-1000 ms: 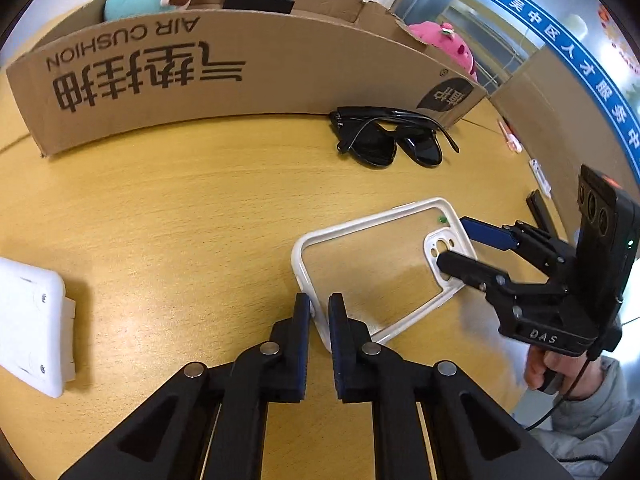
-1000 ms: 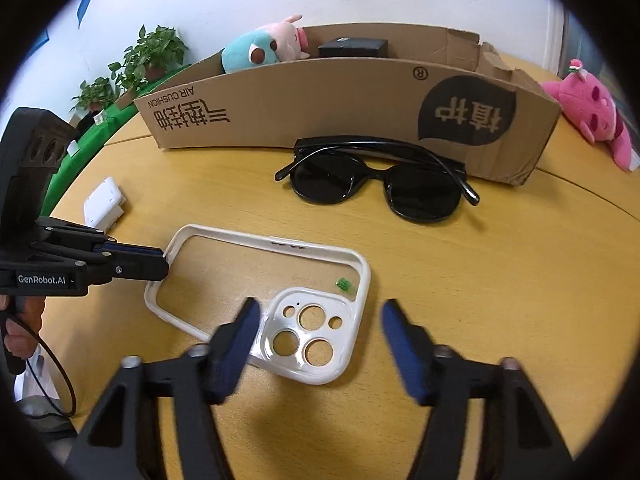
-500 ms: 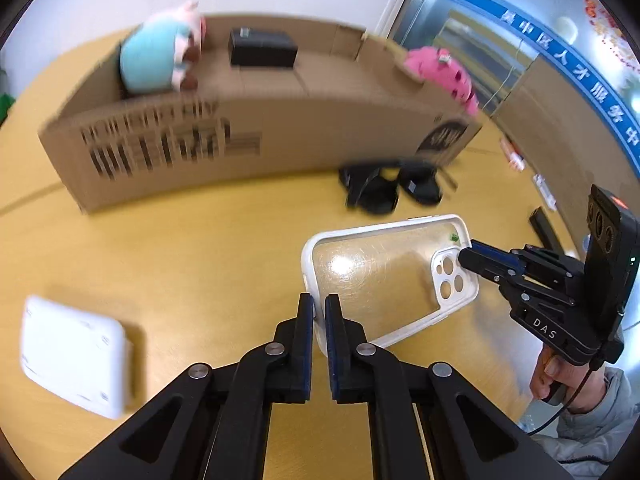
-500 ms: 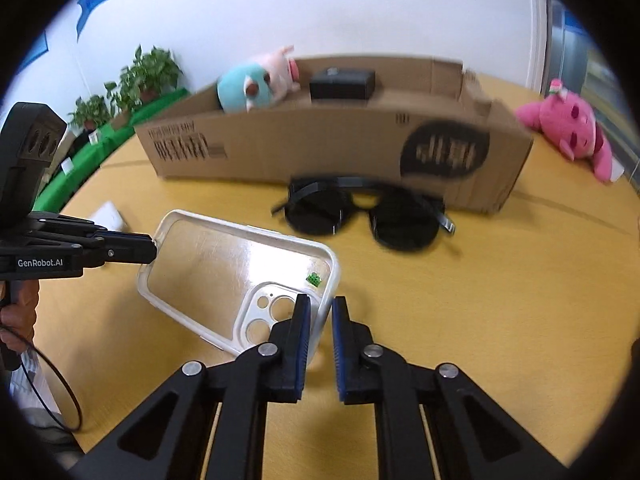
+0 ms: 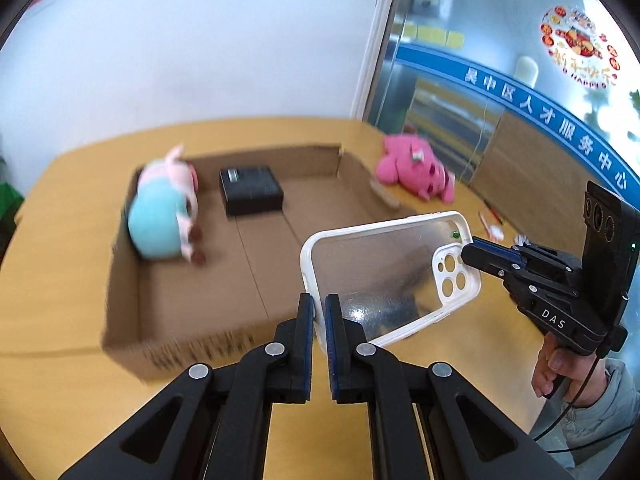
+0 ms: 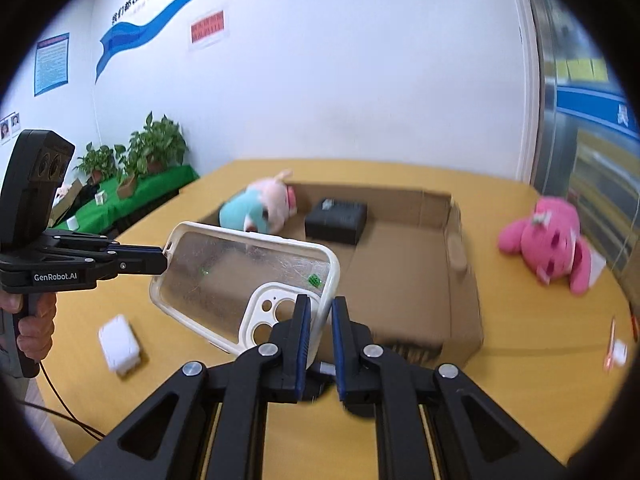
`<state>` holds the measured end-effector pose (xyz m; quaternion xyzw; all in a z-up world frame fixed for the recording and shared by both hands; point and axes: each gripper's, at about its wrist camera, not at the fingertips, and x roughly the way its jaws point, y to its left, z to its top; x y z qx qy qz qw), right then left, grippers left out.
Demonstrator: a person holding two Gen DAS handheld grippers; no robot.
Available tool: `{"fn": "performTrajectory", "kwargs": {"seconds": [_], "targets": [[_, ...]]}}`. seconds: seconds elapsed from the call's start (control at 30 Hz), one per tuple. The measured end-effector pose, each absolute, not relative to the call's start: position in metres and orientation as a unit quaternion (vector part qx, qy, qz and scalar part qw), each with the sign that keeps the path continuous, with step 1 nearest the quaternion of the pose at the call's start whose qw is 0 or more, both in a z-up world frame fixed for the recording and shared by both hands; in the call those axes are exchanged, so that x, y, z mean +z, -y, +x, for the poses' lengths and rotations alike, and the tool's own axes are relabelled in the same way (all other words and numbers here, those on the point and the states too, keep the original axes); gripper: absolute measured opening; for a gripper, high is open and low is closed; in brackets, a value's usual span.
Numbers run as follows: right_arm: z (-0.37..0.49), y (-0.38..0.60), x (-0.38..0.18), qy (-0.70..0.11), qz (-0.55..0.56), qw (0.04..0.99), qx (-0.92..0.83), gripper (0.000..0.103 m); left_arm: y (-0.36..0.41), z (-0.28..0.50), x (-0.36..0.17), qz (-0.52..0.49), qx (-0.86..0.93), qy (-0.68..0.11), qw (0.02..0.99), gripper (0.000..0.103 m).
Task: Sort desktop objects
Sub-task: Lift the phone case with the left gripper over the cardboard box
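Here the clear phone case [image 5: 384, 276] with its white rim hangs in the air, clamped at both ends. The left gripper [image 5: 319, 312] has its jaws closed onto the rim at the plain end, and the right gripper [image 6: 320, 316] is pinched shut on the rim at the camera-cutout end. Sharing the load this way probably keeps the thin, springy shell from twisting or slipping out of a single narrow grip.

The case is held clear of the table [image 6: 540, 340], in front of and above the near wall of the open cardboard box [image 5: 248, 268], tilted so its open face is toward the cameras. That position suggests the box is the sorting target and the case is about to be carried over the wall.

Inside the box, a blue-and-pink plush toy [image 5: 164, 212] lies against the left wall and a black box [image 5: 251, 190] sits near the far wall, leaving bare cardboard floor toward the right and near side. A pink plush toy [image 6: 552, 236] lies on the table outside the box's right wall, and a small white device [image 6: 119, 344] rests near the table's left edge, both apparently unsorted.
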<state>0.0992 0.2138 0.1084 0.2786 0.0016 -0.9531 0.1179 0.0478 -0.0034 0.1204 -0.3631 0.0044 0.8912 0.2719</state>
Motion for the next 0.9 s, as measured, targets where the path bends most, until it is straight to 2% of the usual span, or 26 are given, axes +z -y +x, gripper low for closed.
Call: {"fn": "performTrajectory", "kwargs": {"seconds": [0.17, 0.33, 0.63, 0.8, 0.9], "targets": [[0.067, -0.202, 0.123, 0.001, 0.271, 0.132, -0.953, 0.010, 0.023, 0.022, 0.135, -0.347, 0.903, -0.001, 0.254, 0.004], [0.026, -0.178, 0.111, 0.018, 0.288, 0.165, -0.943, 0.010, 0.052, -0.009, 0.126, -0.367, 0.905, -0.002, 0.216, 0.004], [-0.049, -0.135, 0.062, 0.049, 0.357, 0.207, -0.909, 0.010, 0.083, -0.051, 0.080, -0.427, 0.893, -0.028, 0.137, 0.004], [-0.073, -0.117, 0.031, 0.034, 0.405, 0.200, -0.892, 0.010, 0.080, -0.071, 0.046, -0.473, 0.872, -0.066, 0.112, 0.004], [-0.087, -0.119, 0.013, 0.057, 0.441, 0.204, -0.872, 0.012, 0.077, -0.080, 0.030, -0.495, 0.859, -0.081, 0.102, 0.004]]}}
